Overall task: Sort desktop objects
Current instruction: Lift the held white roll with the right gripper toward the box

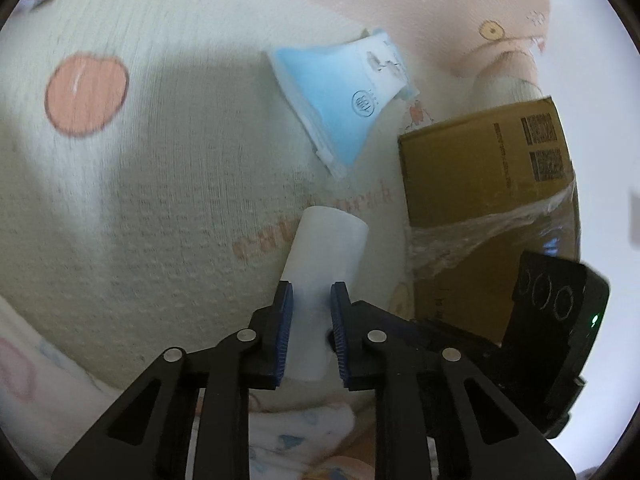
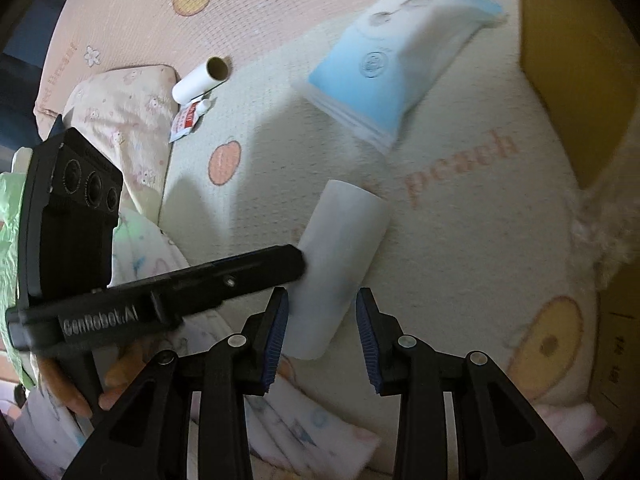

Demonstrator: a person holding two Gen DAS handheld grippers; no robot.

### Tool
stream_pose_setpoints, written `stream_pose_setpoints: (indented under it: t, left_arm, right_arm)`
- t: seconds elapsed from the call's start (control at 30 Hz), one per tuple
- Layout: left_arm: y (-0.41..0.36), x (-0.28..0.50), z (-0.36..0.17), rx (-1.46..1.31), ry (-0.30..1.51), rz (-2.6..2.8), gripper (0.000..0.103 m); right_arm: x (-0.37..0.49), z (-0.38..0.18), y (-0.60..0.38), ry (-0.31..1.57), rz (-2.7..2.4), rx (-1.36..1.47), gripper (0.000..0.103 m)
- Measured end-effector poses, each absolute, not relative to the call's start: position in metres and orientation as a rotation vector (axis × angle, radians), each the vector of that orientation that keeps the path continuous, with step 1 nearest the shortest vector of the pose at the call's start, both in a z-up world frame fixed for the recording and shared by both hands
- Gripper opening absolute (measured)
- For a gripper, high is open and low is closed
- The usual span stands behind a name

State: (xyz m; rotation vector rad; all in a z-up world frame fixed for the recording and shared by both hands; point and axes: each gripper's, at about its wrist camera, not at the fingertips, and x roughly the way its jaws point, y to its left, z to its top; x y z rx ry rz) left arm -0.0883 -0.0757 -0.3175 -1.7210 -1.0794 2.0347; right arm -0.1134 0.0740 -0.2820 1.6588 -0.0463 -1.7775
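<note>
Your left gripper [image 1: 311, 312] is pinching the near end of the white roll [image 1: 324, 256], blue pads pressed against its two sides, and the roll sticks out ahead of the fingertips over the cream peach-print mat [image 1: 160, 184]. In the right wrist view the same roll [image 2: 340, 264] runs up and away from your right gripper [image 2: 322, 320], whose jaws stand apart around its near end: the left pad looks to be at or just touching the roll's side, the right pad is clear of it, so that hand is not gripping. The left gripper [image 2: 280, 264] comes in from the left in that view and meets the roll partway along. Judge the roll as light and fairly stiff, probably paper wound on a tube, with a smooth skin that could slip or dent if you squeeze hard; a hold across the middle of its length would likely balance it better than the end you have now. Ahead of the roll lies the blue-and-white tissue pack [image 1: 344, 100], soft and crinkly, best taken across its narrow width. To the right of your left gripper stands the cardboard box [image 1: 488, 184], partly wrapped in clear film. Far ahead and left of your right gripper lie a smaller tube [image 2: 202, 80] and a small red-and-white sachet [image 2: 186, 118].
</note>
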Motion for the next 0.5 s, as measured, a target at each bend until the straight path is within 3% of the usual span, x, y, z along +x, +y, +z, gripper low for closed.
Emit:
stream_pose_setpoints:
  t: [0.3, 0.5]
  left_arm:
    - [-0.068, -0.094, -0.324, -1.726, -1.144, 1.982, 0.022]
    - [-0.068, -0.092, -0.333, -1.718, -1.227, 1.899, 0.025]
  right_arm:
    - [-0.114, -0.278, 0.099, -0.011, -1.854, 1.703, 0.031]
    - [-0.12, -0.279, 0.103, -0.119, -1.839, 1.713, 0.031]
